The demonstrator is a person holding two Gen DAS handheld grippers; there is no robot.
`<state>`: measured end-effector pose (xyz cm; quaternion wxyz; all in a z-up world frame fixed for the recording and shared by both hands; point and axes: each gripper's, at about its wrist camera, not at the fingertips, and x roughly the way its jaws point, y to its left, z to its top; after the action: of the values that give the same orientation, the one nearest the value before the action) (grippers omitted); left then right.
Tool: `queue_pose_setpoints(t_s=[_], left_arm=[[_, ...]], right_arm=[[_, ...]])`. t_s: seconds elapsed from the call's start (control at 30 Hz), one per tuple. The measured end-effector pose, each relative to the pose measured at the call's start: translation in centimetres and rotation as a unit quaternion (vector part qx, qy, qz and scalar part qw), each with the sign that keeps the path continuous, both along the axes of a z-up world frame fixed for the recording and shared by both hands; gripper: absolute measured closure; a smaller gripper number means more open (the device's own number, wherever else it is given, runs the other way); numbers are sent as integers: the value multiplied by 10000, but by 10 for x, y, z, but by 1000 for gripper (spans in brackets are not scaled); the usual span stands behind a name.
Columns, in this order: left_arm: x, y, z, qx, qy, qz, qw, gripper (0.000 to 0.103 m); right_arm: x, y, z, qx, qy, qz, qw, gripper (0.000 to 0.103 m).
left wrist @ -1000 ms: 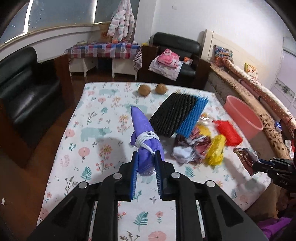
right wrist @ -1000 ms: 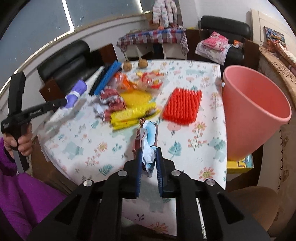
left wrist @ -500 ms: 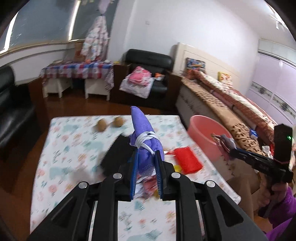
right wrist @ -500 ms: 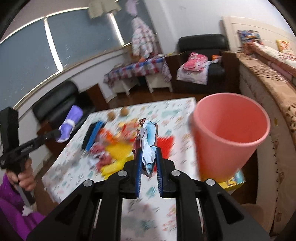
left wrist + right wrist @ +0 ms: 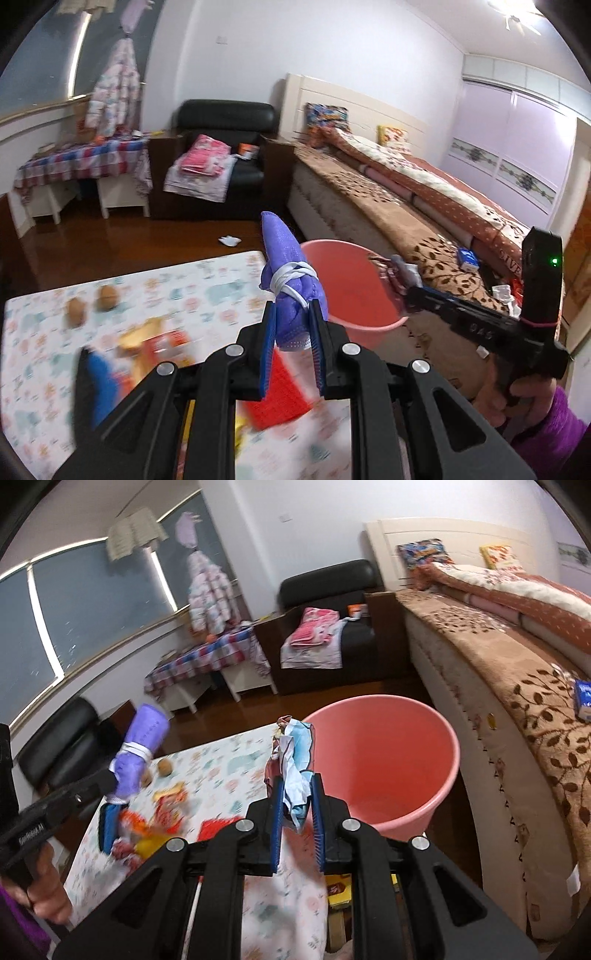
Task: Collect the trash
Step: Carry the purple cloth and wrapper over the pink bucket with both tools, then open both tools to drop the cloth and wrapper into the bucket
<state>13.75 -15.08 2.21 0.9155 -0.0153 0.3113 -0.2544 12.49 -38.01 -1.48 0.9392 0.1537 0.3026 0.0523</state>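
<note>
My left gripper (image 5: 291, 325) is shut on a purple cloth bundle (image 5: 286, 266) tied with a white band, held in the air in front of the pink bin (image 5: 351, 291). My right gripper (image 5: 295, 801) is shut on a crumpled blue, white and dark red wrapper (image 5: 293, 760), held beside the near left rim of the pink bin (image 5: 391, 764). In the left wrist view the right gripper (image 5: 410, 291) reaches the bin's right rim. In the right wrist view the left gripper (image 5: 110, 782) and its purple bundle (image 5: 140, 746) hover over the table at left.
The floral table (image 5: 207, 288) holds two brown round things (image 5: 92, 299), a red mat (image 5: 280, 391), a blue and black mat (image 5: 107, 827) and several blurred wrappers (image 5: 155, 830). A bed (image 5: 406, 206) runs along the right. A black armchair (image 5: 221, 147) stands behind.
Both grippers rose and swung right toward the pink bin, each keeping its hold. The bin now sits close ahead of both; the table litter has dropped low in view.
</note>
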Motion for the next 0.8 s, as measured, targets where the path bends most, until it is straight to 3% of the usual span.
queue_pose_setpoints(t_s=[0.33,0.8], left_arm=[[53,-91,-33,282,379,-374,9982,86],[80,-117,-74,475,836,-425,9945,83]], right_arm=[[27,-29,-30,149,409,-488,9979,88],[51,-36,-54,-38,779,-683,9946,87]])
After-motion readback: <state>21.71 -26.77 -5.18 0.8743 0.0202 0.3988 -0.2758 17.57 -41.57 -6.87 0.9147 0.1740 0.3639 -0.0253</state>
